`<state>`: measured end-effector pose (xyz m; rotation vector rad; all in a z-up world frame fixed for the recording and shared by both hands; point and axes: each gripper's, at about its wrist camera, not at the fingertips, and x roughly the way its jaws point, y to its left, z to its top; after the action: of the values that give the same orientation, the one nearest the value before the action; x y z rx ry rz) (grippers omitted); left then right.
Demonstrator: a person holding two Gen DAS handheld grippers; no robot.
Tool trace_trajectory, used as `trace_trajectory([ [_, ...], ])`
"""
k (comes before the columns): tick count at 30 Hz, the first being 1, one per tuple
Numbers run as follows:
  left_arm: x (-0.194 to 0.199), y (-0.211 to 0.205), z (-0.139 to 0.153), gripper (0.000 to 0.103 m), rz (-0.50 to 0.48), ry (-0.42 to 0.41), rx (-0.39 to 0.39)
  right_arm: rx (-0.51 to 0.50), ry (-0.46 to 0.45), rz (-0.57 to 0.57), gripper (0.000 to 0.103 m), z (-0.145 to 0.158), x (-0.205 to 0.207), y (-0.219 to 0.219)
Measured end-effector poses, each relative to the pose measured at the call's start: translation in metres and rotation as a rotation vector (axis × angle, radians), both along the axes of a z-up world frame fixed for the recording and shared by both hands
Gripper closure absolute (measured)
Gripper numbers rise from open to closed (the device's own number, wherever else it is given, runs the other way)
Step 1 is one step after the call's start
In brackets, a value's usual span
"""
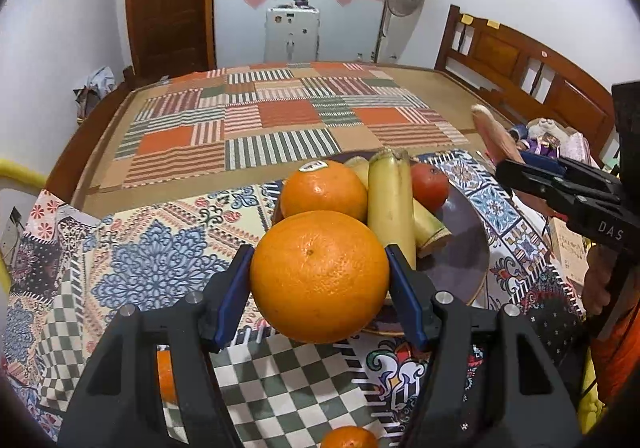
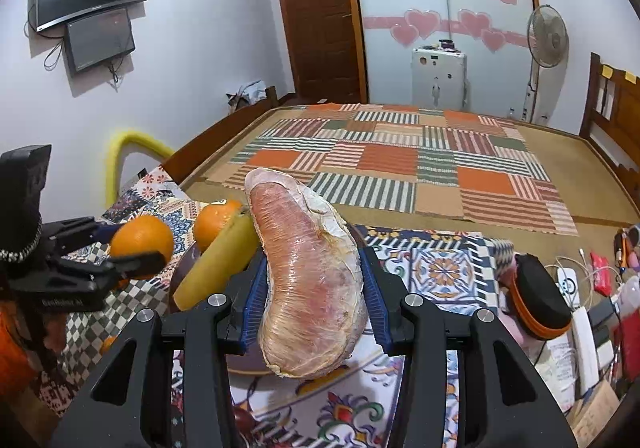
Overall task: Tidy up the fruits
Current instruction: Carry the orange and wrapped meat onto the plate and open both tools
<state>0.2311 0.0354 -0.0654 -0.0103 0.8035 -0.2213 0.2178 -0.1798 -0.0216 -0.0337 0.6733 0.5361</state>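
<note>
My left gripper point(image 1: 320, 272) is shut on a large orange point(image 1: 320, 276) and holds it just above the near rim of a dark plate point(image 1: 460, 260). On the plate lie a second orange point(image 1: 322, 190), bananas point(image 1: 390, 200) and a red tomato point(image 1: 430, 184). My right gripper point(image 2: 312, 280) is shut on a plastic-wrapped pink pomelo wedge point(image 2: 310, 272), held over the plate's right side; the wedge point(image 1: 490, 132) also shows at the right of the left wrist view. The left gripper with its orange point(image 2: 142, 236) shows at the left of the right wrist view.
A patterned cloth point(image 1: 152, 260) covers the table. Two more small oranges point(image 1: 348, 438) lie on it near my left gripper. A black and orange case point(image 2: 540, 300), cables and boxes sit at the right. A patchwork mat point(image 1: 280, 120) lies beyond.
</note>
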Motion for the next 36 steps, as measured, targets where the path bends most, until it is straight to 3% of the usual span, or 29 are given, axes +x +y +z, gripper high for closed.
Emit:
trace_trajectory([
  [15,0.01,-0.016,-0.013,0.038,-0.045,0.032,-0.019,-0.019,0.067,0.007,0.062,-0.022,0.02,0.017],
  [22,0.015,-0.008,-0.016,0.036,-0.024,0.053,-0.072,-0.051,0.062,0.018,0.062,-0.026,0.018,0.028],
  [29,0.013,-0.019,-0.013,0.035,-0.031,0.024,-0.004,-0.054,0.08,0.03,0.06,-0.028,0.019,0.028],
  [36,0.011,-0.019,-0.01,0.035,-0.022,0.022,-0.005,-0.083,0.078,0.031,0.059,-0.028,0.018,0.03],
])
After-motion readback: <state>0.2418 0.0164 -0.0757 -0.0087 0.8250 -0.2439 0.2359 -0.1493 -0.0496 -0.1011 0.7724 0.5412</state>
